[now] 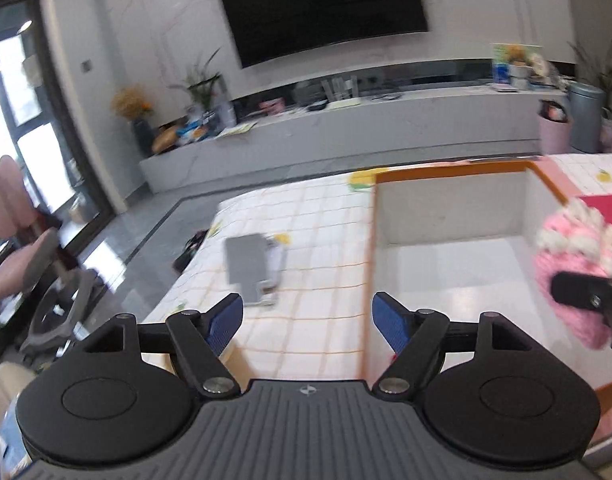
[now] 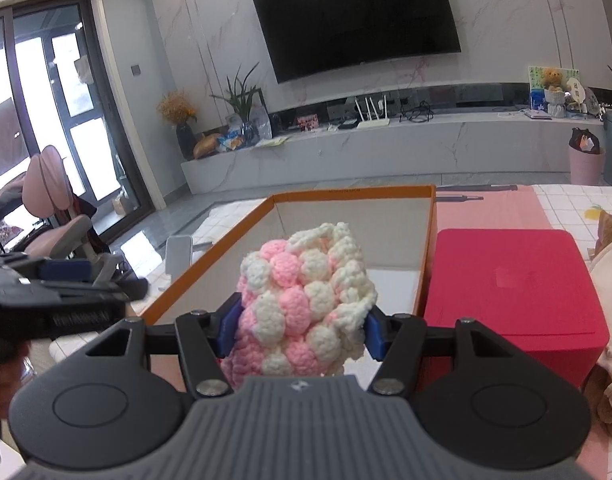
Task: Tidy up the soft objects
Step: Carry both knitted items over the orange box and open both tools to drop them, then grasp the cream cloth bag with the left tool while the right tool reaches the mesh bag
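Right wrist, fingers (image 2: 371,334) clamping crochet pouch (image 2: 306,300), left gripper (image 1: 308,320) spread, seemingly empty.

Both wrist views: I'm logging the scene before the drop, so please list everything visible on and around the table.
crocheted pouch: one, pink and white, in the right gripper above the box
open box: one, white with orange rim, on the table
red box: one, closed, right of the open box
tablecloth: one, white grid
grey device: one, left of the open box
TV: one, black, on the wall
left gripper: open, empty
right gripper: shut on the pouch
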The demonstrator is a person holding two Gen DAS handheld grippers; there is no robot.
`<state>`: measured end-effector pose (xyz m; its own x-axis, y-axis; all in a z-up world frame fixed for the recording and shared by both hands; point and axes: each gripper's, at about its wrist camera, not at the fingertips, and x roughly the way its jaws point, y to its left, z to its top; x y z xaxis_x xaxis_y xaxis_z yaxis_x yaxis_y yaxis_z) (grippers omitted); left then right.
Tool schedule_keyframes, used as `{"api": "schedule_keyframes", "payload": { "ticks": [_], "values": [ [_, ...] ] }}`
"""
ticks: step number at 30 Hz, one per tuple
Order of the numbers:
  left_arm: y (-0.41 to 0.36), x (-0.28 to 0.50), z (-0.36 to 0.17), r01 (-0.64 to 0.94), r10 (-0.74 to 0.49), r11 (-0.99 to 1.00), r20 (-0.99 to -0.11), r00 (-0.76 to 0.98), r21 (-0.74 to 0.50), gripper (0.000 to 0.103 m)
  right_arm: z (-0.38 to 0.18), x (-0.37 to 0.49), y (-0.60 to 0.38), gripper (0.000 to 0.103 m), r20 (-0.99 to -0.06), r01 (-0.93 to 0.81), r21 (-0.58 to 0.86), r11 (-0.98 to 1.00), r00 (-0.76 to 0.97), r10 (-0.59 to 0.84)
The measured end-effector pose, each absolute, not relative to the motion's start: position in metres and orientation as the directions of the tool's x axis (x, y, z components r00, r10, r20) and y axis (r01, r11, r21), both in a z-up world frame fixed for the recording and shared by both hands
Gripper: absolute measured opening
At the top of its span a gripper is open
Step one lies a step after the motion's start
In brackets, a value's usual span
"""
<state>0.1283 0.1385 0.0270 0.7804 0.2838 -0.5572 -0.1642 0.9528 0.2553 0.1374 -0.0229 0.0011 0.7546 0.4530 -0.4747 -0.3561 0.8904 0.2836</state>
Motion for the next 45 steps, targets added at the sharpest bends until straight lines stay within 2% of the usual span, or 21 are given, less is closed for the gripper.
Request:
{"api": "schedule_keyframes", "payload": {
  "ticks": [6, 9, 13, 16, 22, 25, 27, 29, 38, 45],
  "values": [
    [0.167, 0.122, 0.036, -0.230, 0.310, 0.950, -0.570, 0.761, 0.209, 0.087, 0.003, 0.152, 0.005, 0.060, -0.579, -0.391, 0.230, 0.891, 0.681, 0.449],
    [0.183, 0.120, 0.038, -0.248, 0.293, 0.956, -0.588, 0.754, 0.158, 0.087, -0.008, 0.170, 0.029, 0.063, -0.674, -0.456, 0.204, 0.866, 0.576, 0.463],
    [0.201, 0.120, 0.031, -0.240, 0.229, 0.968, -0.631, 0.741, 0.070, 0.079, -0.024, 0.198, 0.041, 0.063, -0.739, -0.383, 0.195, 0.903, 0.548, 0.392],
    [0.206, 0.121, 0.028, -0.215, 0.185, 0.976, -0.647, 0.740, 0.033, 0.079, -0.027, 0.208, 0.049, 0.063, -0.759, -0.384, 0.182, 0.905, 0.531, 0.378],
    [0.210, 0.122, 0.026, -0.214, 0.152, 0.977, -0.662, 0.734, -0.013, 0.079, -0.033, 0.211, 0.064, 0.063, -0.787, -0.398, 0.172, 0.901, 0.495, 0.369],
    [0.210, 0.121, 0.027, -0.225, 0.150, 0.974, -0.667, 0.730, -0.027, 0.079, -0.035, 0.213, 0.070, 0.073, -0.801, -0.402, 0.166, 0.900, 0.477, 0.361],
    [0.210, 0.120, 0.028, -0.223, 0.151, 0.975, -0.667, 0.730, -0.024, 0.079, -0.034, 0.212, 0.073, 0.075, -0.807, -0.400, 0.160, 0.903, 0.473, 0.352],
    [0.209, 0.120, 0.029, -0.221, 0.156, 0.975, -0.667, 0.728, -0.013, 0.079, -0.033, 0.208, 0.072, 0.090, -0.805, -0.396, 0.144, 0.907, 0.486, 0.340],
    [0.204, 0.118, 0.036, -0.211, 0.159, 0.978, -0.655, 0.739, -0.001, 0.079, -0.013, 0.192, 0.072, 0.096, -0.780, -0.392, 0.129, 0.911, 0.527, 0.338],
    [0.200, 0.118, 0.038, -0.237, 0.177, 0.971, -0.669, 0.722, 0.001, 0.079, 0.015, 0.175, 0.061, 0.096, -0.735, -0.397, 0.159, 0.904, 0.563, 0.377]
  ]
}}
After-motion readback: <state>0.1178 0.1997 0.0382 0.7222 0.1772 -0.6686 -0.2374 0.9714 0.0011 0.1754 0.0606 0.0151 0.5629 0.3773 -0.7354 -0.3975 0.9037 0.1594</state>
